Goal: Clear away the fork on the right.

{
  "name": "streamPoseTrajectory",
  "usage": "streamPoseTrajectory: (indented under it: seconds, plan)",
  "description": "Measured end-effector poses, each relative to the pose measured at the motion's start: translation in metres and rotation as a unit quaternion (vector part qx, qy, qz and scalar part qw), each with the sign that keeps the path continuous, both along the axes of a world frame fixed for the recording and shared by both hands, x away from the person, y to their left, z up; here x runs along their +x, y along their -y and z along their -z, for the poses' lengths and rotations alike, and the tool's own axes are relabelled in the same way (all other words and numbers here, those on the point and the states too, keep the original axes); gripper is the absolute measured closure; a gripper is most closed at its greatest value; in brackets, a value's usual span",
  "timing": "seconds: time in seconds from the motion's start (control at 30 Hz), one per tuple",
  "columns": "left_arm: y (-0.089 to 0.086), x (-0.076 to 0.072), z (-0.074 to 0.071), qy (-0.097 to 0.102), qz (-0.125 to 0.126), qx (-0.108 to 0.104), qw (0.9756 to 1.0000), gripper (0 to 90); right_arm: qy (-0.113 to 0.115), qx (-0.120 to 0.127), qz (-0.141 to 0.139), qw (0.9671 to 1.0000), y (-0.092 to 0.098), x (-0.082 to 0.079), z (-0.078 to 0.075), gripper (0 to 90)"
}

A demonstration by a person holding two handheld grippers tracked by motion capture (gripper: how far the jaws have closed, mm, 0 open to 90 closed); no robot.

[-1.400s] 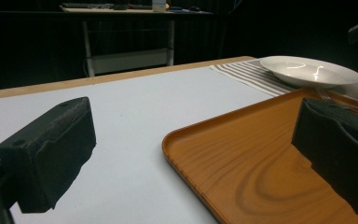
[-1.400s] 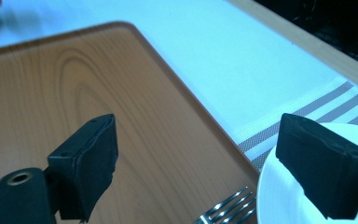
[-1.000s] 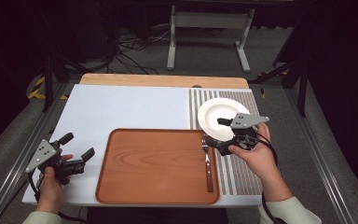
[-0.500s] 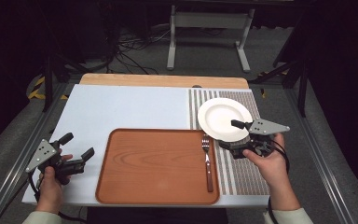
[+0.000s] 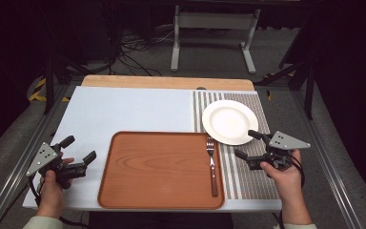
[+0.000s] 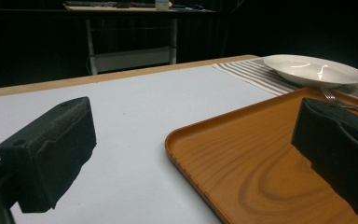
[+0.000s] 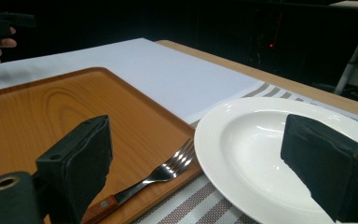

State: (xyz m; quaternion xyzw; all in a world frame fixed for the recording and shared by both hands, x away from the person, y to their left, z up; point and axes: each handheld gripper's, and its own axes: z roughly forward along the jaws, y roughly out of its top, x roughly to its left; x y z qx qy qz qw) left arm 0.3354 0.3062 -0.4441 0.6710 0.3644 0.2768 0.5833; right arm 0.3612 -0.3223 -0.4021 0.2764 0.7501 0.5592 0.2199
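where the right gripper [image 7: 196, 163] looks, fork [image 7: 154, 179] tines overhang tray [image 7: 51, 107], jaws apart

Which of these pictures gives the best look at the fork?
The high view: the whole fork shows, lying along the right rim of the tray. The right gripper view shows its tines and part of the wooden handle close up; the left gripper view shows just the tines.

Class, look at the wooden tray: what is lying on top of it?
One fork lies along the right edge of the tray, prongs toward the plate. The rest is bare wood. What lies beneath the tray is hidden.
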Motion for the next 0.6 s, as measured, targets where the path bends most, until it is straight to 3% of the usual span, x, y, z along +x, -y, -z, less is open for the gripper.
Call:
streamPoseTrajectory:
  seconds: [0.1,0.5,0.6]
  plan:
    - [0.0,0.0,0.0,0.0,-0.001,-0.001,1.0,0.4,0.001,0.014,0.008,0.9999,0.007,-0.003,0.009,9.7]
    - [0.0,0.0,0.0,0.001,0.001,-0.001,1.0,0.4,-0.011,0.023,0.036,0.999,0.026,-0.005,0.037,9.8]
    - [0.0,0.0,0.0,0.001,0.002,-0.001,1.0,0.4,-0.02,0.011,0.045,0.9987,0.026,-0.008,0.043,9.8]
